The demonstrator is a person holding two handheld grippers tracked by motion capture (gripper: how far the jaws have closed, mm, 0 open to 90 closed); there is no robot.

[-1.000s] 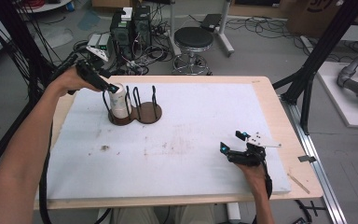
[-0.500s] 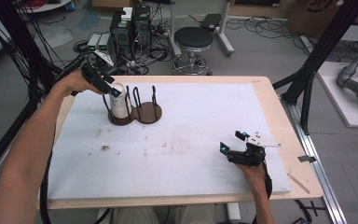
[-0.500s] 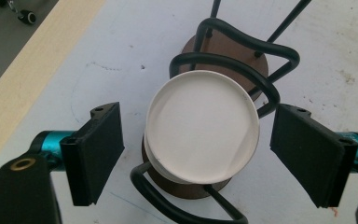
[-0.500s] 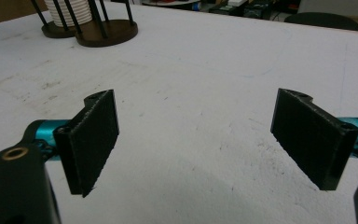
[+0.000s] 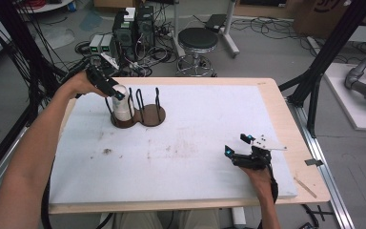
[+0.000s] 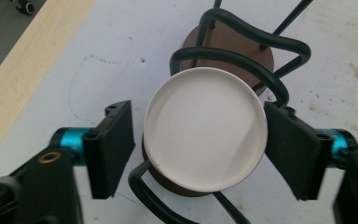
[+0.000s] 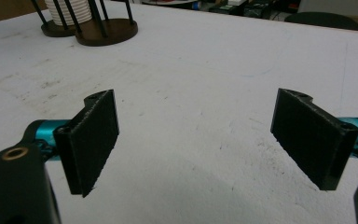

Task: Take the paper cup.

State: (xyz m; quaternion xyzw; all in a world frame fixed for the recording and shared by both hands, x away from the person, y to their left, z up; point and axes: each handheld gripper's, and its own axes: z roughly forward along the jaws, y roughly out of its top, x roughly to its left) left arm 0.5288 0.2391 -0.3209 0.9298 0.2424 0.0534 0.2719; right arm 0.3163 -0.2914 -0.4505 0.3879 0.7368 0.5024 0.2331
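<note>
A white stack of paper cups (image 6: 205, 128) stands upright in the left ring of a wire cup rack (image 5: 145, 109) with two round brown bases, at the far left of the white table (image 5: 209, 119). The left gripper (image 6: 200, 140) hangs right over the stack and looks straight down at it. Its jaws are wide open, one on each side of the top rim. The right one looks very close to the rim, and the left one has a small gap. It holds nothing.

The right gripper (image 5: 246, 149) rests low on the table, well apart from the rack. Its jaws are wide open too, with nothing between them. The left hand is much nearer, so I think closing on the cups is its job.
</note>
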